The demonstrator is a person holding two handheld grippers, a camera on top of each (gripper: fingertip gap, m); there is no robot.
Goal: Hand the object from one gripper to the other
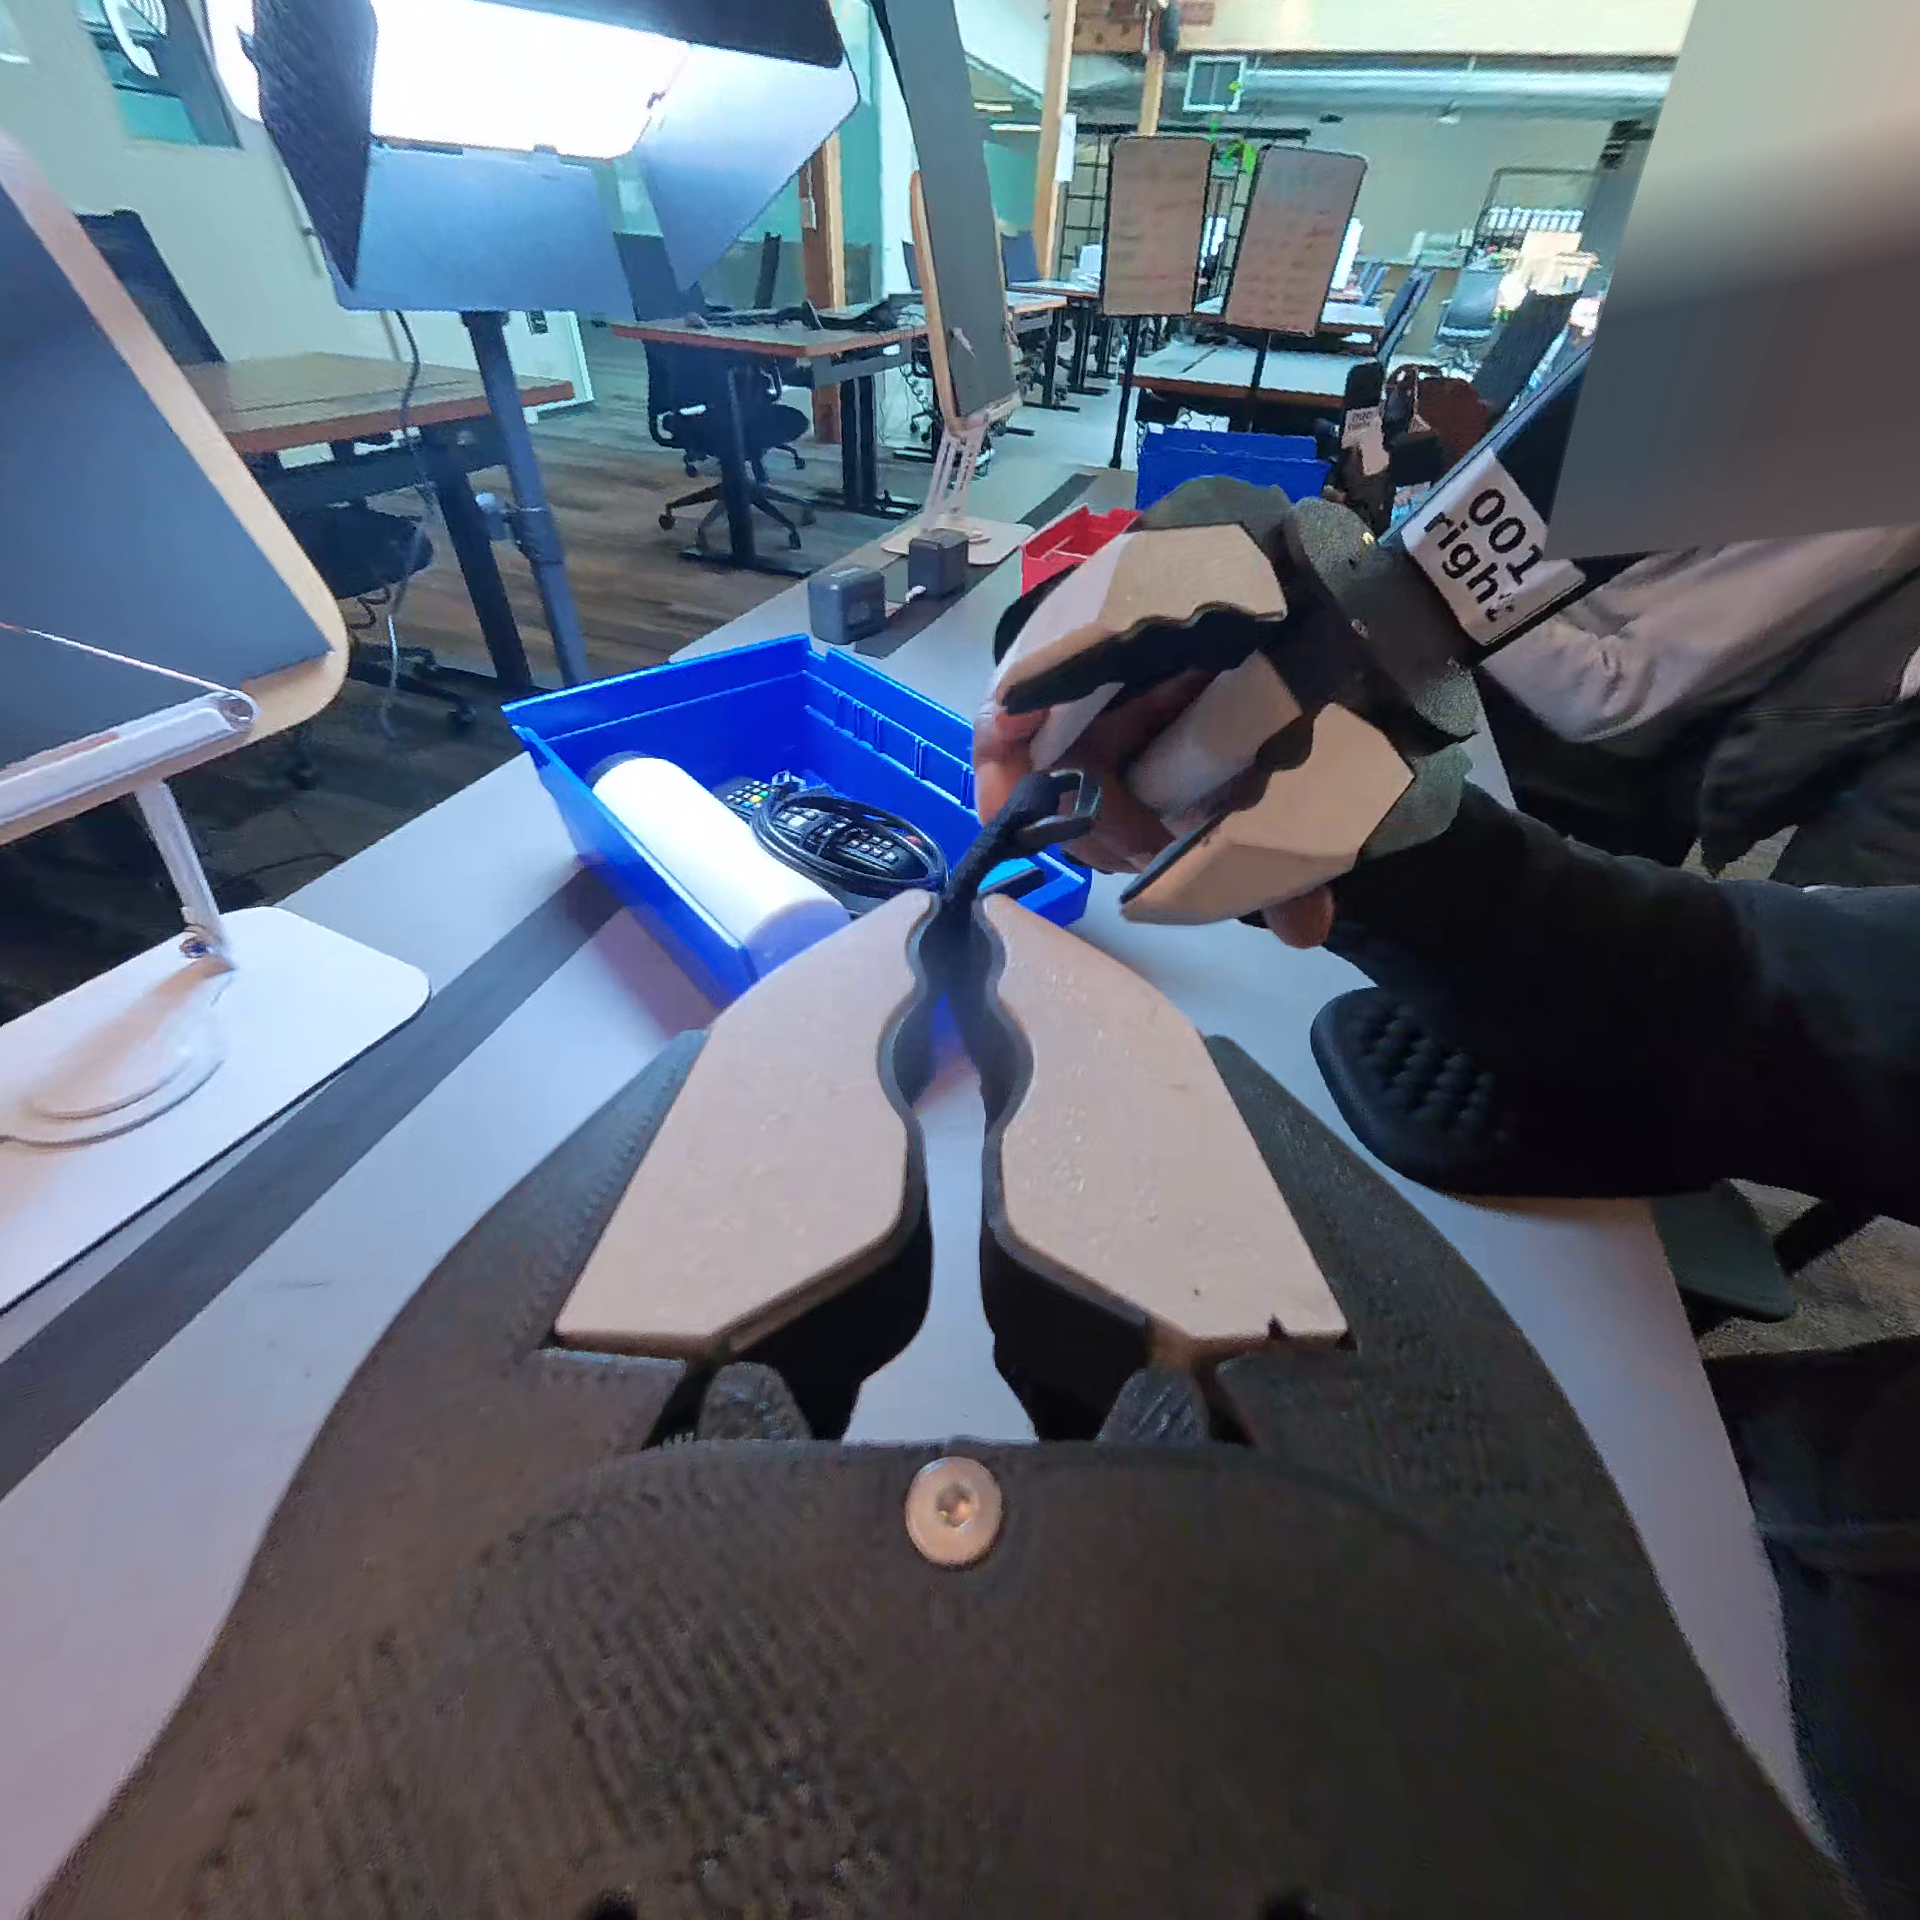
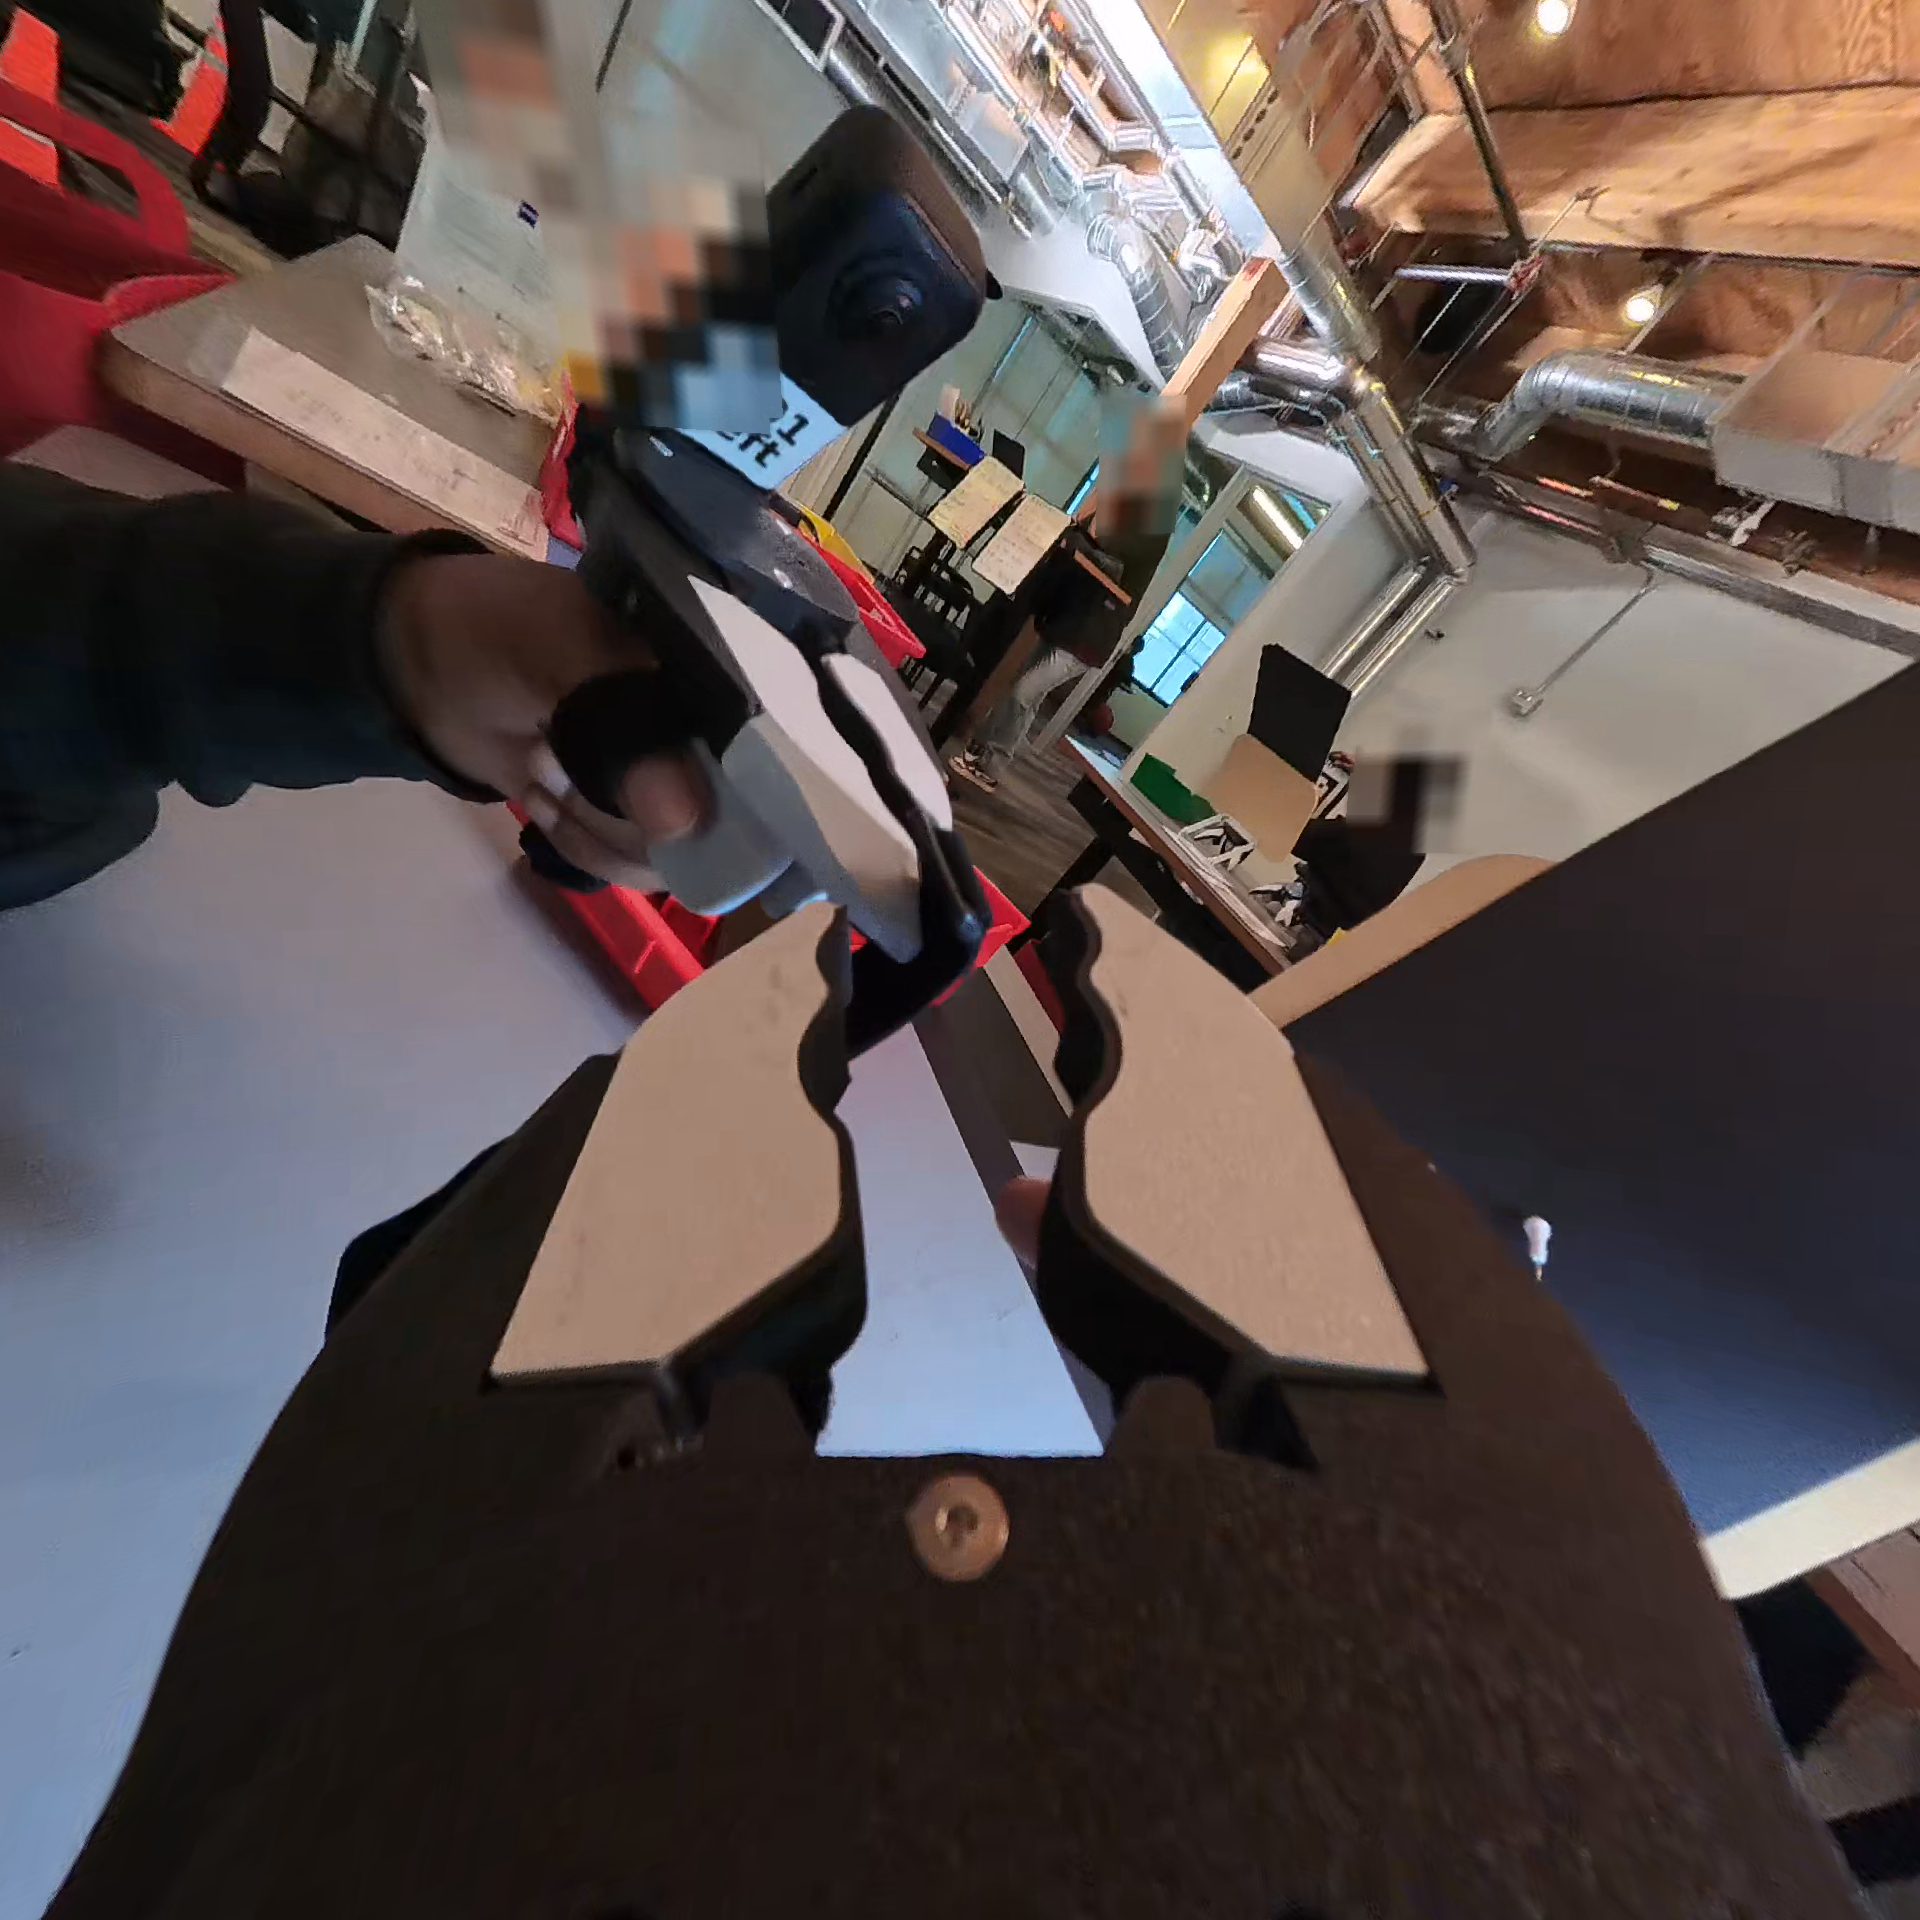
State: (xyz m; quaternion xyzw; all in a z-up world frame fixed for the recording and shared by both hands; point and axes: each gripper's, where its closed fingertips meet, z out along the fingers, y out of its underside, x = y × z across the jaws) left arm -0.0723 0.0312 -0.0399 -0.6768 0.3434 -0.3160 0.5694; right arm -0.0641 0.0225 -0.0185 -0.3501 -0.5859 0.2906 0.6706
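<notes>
Over one grey table, left gripper clamps one black strap; right gripper gapes.

The left tongs are pinched together at the tips, with only a narrow wavy gap behind them. A bare hand in a dark sleeve grips their handle. The right tongs stand spread apart, just beyond and to the right of the left tongs' tips, held by a hand in a dark sleeve.
</notes>
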